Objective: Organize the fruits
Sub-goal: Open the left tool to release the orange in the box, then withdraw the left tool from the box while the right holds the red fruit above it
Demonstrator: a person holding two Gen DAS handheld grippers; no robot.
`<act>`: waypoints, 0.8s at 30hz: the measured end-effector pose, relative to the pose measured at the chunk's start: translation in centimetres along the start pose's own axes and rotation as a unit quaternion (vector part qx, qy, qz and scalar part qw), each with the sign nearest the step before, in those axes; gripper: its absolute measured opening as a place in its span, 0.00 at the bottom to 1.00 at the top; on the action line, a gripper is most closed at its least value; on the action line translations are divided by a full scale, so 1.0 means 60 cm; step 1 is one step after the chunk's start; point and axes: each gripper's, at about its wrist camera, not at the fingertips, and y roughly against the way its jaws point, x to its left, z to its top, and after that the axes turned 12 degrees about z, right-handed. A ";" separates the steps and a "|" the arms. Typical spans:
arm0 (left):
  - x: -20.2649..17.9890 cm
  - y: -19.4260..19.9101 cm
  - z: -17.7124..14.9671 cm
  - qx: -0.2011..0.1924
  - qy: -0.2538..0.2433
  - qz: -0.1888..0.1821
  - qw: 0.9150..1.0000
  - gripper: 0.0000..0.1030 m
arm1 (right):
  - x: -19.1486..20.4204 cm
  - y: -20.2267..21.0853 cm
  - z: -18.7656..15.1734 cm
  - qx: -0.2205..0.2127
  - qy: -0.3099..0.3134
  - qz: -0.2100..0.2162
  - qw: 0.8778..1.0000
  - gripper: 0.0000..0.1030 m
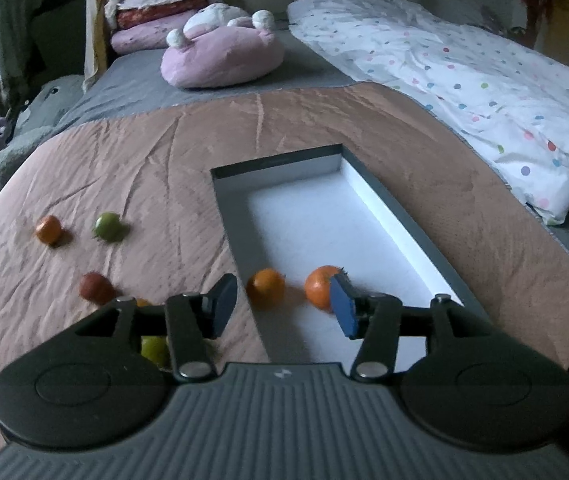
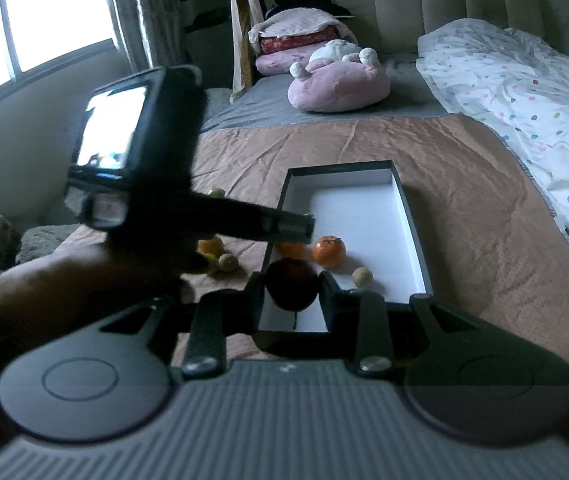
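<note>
The left claw (image 1: 284, 308) stands half wide and empty above the shallow grey box with white lining (image 1: 388, 208) on the bed; two round orange fruits (image 1: 322, 288) lie inside at 6 o'clock. The right claw (image 2: 291, 296) grips a dark red apple (image 2: 291, 286), probably to put it in next.

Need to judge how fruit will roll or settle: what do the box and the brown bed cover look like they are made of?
Box: looks like rigid cardboard, matte grey outside, with a flat white liner, perhaps foam or paper; its walls are thin, straight and sharp-cornered. Brown bed cover: woven fabric with a slight sheen, possibly satin-like; it shows fine creases and soft highlights.
</note>
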 end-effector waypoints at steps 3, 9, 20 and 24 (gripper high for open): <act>0.014 0.006 -0.008 0.004 0.007 0.006 1.000 0.60 | 0.002 -0.003 0.002 0.001 0.000 0.000 1.000 0.31; 0.038 0.019 -0.027 0.001 0.009 0.023 1.000 0.60 | 0.010 -0.013 0.002 0.005 0.005 0.006 1.000 0.31; 0.092 0.032 -0.053 0.011 0.036 0.039 0.998 0.61 | 0.026 -0.044 0.009 0.017 0.019 0.021 0.999 0.31; 0.108 0.036 -0.059 0.011 0.044 0.044 0.998 0.61 | 0.026 -0.053 0.011 0.021 0.019 0.021 0.999 0.31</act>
